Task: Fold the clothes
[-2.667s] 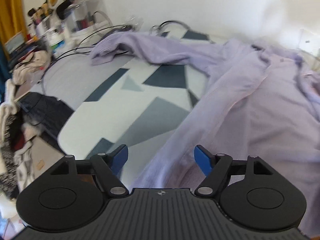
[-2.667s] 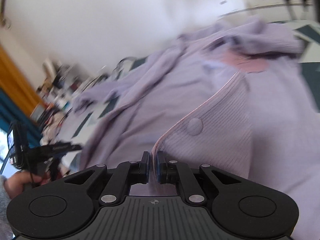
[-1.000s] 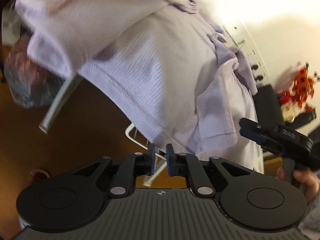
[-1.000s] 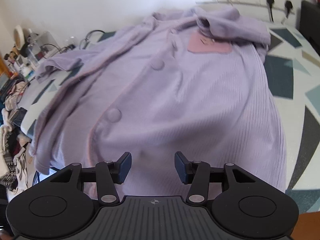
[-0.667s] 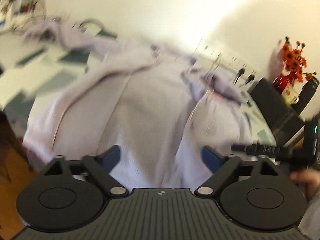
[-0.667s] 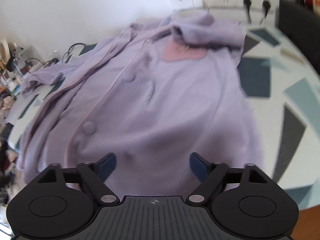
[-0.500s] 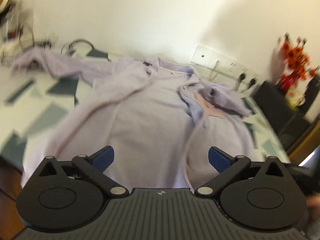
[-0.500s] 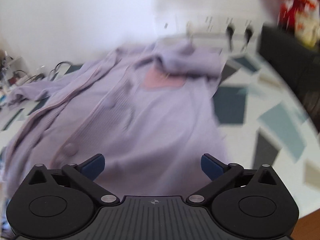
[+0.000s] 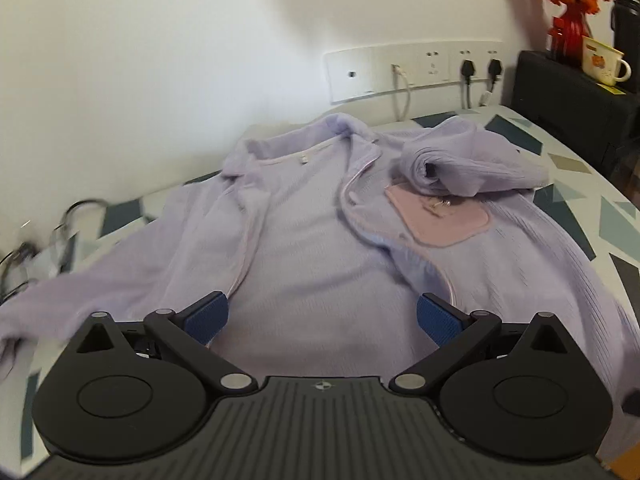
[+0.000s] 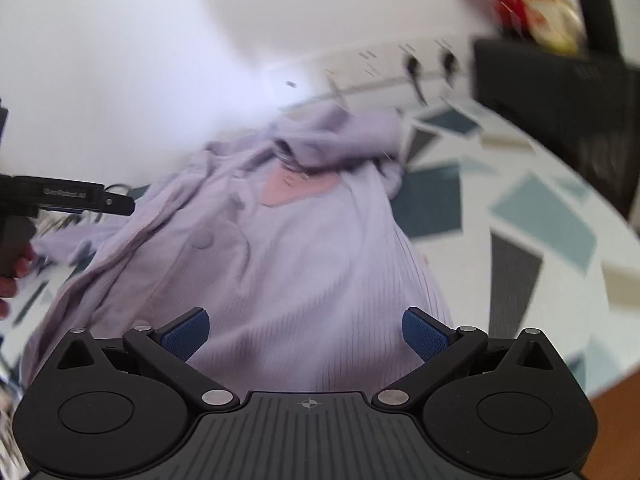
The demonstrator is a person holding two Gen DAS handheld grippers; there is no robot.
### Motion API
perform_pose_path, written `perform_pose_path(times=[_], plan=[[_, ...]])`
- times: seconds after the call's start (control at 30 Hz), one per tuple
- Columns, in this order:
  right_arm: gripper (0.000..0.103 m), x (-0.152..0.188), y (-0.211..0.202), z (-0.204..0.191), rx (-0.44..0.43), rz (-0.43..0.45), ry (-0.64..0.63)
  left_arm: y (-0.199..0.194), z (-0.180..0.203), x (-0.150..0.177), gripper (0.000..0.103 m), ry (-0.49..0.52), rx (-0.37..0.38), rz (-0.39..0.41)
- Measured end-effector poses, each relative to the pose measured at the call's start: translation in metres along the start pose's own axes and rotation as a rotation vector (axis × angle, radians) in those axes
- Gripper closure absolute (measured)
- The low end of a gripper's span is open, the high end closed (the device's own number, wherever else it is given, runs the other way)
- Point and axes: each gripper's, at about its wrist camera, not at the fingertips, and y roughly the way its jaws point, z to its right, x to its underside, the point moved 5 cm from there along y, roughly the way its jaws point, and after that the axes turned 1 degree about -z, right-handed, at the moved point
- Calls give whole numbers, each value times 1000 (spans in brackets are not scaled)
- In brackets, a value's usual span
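1. Left wrist view: the left tongs (image 9: 322,316) are spread wide and pinch nothing. Ahead of them the cardigan (image 9: 320,248) lies open on the table (image 9: 592,200), its pocket (image 9: 438,216) ahead to the right under a bunched sleeve (image 9: 468,164).
2. Right wrist view: the right tongs (image 10: 306,330) are also spread and empty above the cardigan's ribbed front.
3. Judgement: laying flat is done; next, pinch a front edge or sleeve and fold it inward.
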Motion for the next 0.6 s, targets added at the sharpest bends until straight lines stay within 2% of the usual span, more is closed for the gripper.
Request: perform_pose_path(times=[0.2,0.33,0.43,0.5,0.57,0.6], plan=[[5,15,-1,-23,116,0,153,49,-10,-41,1,55,200,18],[4,8,-2,-52,200,65,307,79,-22,-69,1,112,300,38],[5,-11,-4,-71,273,144,415,98,-44,-94,1,103,343,69],[5,-20,-8,-76,297,176,513,116,-58,-107,5,82,374,47],[5,-16,-11,-80,305,156,598,138,-67,-113,15,62,406,-15],[6,-10,-14,-82,313,136,622,149,-69,-112,15,54,426,-45]])
